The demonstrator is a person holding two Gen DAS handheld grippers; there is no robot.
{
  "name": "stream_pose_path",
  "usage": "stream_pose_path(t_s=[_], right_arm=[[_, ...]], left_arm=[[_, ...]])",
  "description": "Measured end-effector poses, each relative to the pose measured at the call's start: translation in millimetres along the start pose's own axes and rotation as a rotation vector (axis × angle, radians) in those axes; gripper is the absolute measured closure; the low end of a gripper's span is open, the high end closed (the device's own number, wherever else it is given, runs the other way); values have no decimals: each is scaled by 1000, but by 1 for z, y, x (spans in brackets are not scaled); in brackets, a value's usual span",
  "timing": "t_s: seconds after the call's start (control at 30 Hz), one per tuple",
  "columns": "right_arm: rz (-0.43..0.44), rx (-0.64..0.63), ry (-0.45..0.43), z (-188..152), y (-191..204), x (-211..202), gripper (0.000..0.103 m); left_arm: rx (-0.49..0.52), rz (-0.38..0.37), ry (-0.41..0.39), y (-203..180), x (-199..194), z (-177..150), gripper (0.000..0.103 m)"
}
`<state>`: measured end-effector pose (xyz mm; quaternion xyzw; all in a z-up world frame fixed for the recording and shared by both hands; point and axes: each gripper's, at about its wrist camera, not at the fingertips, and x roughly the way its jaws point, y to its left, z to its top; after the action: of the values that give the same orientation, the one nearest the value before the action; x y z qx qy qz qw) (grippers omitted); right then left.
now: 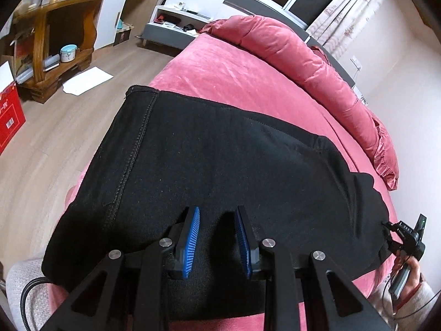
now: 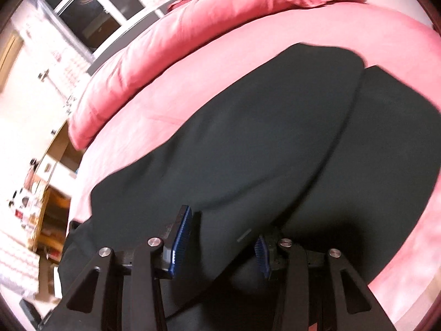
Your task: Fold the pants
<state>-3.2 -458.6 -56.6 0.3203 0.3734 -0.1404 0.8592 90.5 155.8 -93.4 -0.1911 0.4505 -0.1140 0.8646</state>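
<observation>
Black pants (image 1: 220,149) lie folded on the pink bed (image 1: 220,66), with a stitched seam along their left edge. My left gripper (image 1: 218,209) hovers over the near part of the pants, its blue pads apart and only flat cloth showing below the gap. In the blurred right wrist view the pants (image 2: 248,138) show a diagonal fold line. My right gripper (image 2: 223,223) is low over them with its pads wide apart; a rise of cloth hides part of the right pad, and nothing looks pinched. A hand (image 1: 410,273) holds the other tool at the pants' right edge.
A rolled pink duvet (image 1: 303,55) runs along the far side of the bed. To the left, off the bed's edge, is wooden floor with a white sheet (image 1: 88,80), a wooden shelf unit (image 1: 55,41), a red box (image 1: 8,115) and a grey-white nightstand (image 1: 176,24).
</observation>
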Motion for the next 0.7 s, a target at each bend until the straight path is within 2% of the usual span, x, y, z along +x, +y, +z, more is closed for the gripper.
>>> stream_pose_path(t_s=[0.37,0.43,0.5,0.53,0.6,0.7], right_arm=[[-12,199,-103,58,-68,-1,60],[-38,220,-114,74,-76,1,66],[-67,207,-109,87,-72,6,85],[-82,188,-105,94,-71,5,91],[-92,128,-134,104,-62,-8,94],[-86,7,-281,101,-38,-56,95]], left_arm=[[30,33,-3,-5,1,-1,76],[38,45,-3,-7,2,-2,76],[46,57,-3,-9,3,-2,76],[50,63,-4,-9,4,-2,76],[56,70,-5,-11,4,-2,76],[57,70,-8,-10,4,-2,76]])
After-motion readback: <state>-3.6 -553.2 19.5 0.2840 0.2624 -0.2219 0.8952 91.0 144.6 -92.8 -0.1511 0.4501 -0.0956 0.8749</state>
